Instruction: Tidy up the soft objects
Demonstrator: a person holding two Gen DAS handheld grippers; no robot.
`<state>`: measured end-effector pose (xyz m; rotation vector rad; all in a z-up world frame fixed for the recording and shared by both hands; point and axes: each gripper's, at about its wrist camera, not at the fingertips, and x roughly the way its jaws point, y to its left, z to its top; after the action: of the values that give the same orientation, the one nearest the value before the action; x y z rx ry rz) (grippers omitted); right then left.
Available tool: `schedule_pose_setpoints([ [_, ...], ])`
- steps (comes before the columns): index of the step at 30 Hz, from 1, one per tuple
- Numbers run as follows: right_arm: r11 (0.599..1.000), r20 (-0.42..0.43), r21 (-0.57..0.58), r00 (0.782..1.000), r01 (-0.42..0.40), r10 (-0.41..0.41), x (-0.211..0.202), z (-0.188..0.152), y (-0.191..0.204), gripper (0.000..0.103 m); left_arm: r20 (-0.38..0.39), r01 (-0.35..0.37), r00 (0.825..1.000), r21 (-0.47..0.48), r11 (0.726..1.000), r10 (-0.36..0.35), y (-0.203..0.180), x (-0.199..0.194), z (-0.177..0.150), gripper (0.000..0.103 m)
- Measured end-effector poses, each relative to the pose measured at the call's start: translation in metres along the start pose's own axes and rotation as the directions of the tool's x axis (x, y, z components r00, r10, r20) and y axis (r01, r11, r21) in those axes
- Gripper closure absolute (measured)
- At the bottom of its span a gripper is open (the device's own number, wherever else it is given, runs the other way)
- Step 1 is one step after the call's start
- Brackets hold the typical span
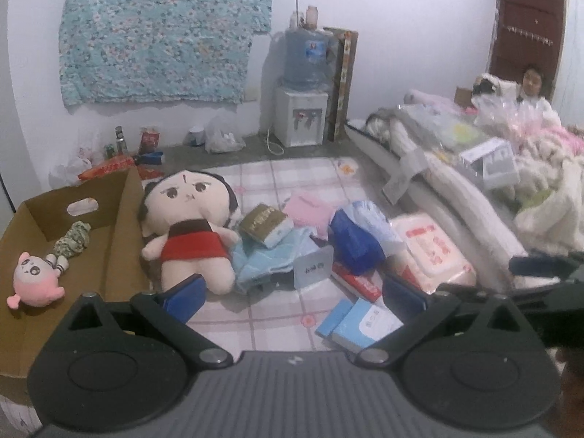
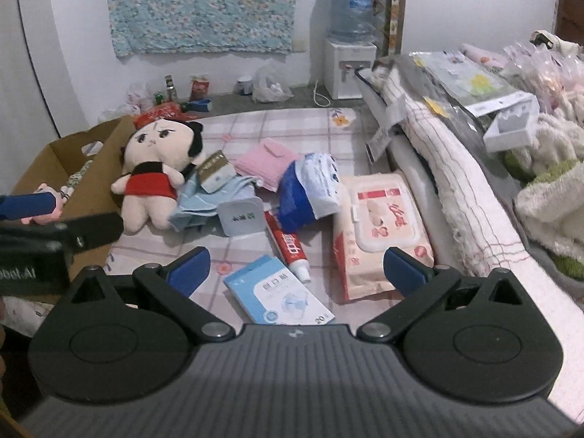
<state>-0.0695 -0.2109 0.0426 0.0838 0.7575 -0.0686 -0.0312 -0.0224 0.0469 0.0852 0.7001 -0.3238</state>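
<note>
Both tools are spread wide, left tool and right tool, holding nothing. The big doll lies on the checked mat right beside the cardboard box. A little pink plush is already in that box.

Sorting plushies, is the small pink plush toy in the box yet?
In: the small pink plush toy lies inside the open brown cardboard box, beside a camouflage cloth doll.

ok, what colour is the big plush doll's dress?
Red, with a dark band at the chest, on the big plush doll; clearest in the left wrist view.
</note>
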Motion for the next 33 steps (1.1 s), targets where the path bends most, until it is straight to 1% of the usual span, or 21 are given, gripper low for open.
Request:
schedule_pose_setpoints([
  [4,1.0,-0.013,0.003,1.0,0.008,-0.008,0.01,-0.002,-0.005,0.001,-0.03,-0.007,1.0,0.018,1.0,0.007,-0.002,0.012,-0.003,0.0],
  [14,1.0,-0.046,0.01,0.999,0.009,-0.009,0.041,0.004,-0.01,0.001,-0.076,-0.011,0.997,0.008,1.0,0.011,0.008,0.035,-0.006,0.0],
  [17,0.999,-0.037,0.049,0.999,0.008,-0.006,0.045,0.003,-0.022,0.001,-0.097,0.007,0.995,-0.002,1.0,-0.007,0.012,0.043,-0.011,0.0],
  [20,0.995,-0.041,0.101,0.999,-0.023,0.027,0.05,-0.003,-0.039,0.001,-0.131,0.037,0.991,-0.004,0.999,-0.037,0.012,0.053,-0.02,0.001],
  [23,0.988,-0.055,0.148,0.997,-0.047,0.055,0.058,-0.01,-0.051,0.003,-0.175,0.078,0.982,0.004,0.997,-0.076,0.008,0.066,-0.03,0.005],
  [24,0.986,-0.06,0.157,0.996,-0.056,0.066,0.061,-0.013,-0.052,0.006,-0.189,0.093,0.978,0.007,0.996,-0.09,0.007,0.07,-0.032,0.007],
  [26,0.982,-0.077,0.173,0.992,-0.081,0.096,0.069,-0.018,-0.053,0.016,-0.212,0.124,0.97,0.015,0.992,-0.118,0.001,0.078,-0.037,0.013],
  [28,0.976,-0.102,0.185,0.985,-0.116,0.136,0.082,-0.02,-0.05,0.034,-0.234,0.154,0.962,0.026,0.988,-0.143,-0.004,0.086,-0.042,0.022],
  [29,0.974,-0.115,0.19,0.982,-0.126,0.149,0.088,-0.02,-0.049,0.038,-0.244,0.167,0.957,0.03,0.985,-0.155,-0.006,0.089,-0.044,0.025],
  [31,0.968,-0.141,0.203,0.974,-0.149,0.18,0.103,-0.019,-0.047,0.05,-0.265,0.193,0.947,0.027,0.981,-0.179,-0.009,0.097,-0.048,0.034],
  [33,0.963,-0.166,0.219,0.967,-0.155,0.193,0.117,-0.018,-0.047,0.053,-0.29,0.216,0.935,0.011,0.976,-0.204,-0.009,0.104,-0.05,0.04],
])
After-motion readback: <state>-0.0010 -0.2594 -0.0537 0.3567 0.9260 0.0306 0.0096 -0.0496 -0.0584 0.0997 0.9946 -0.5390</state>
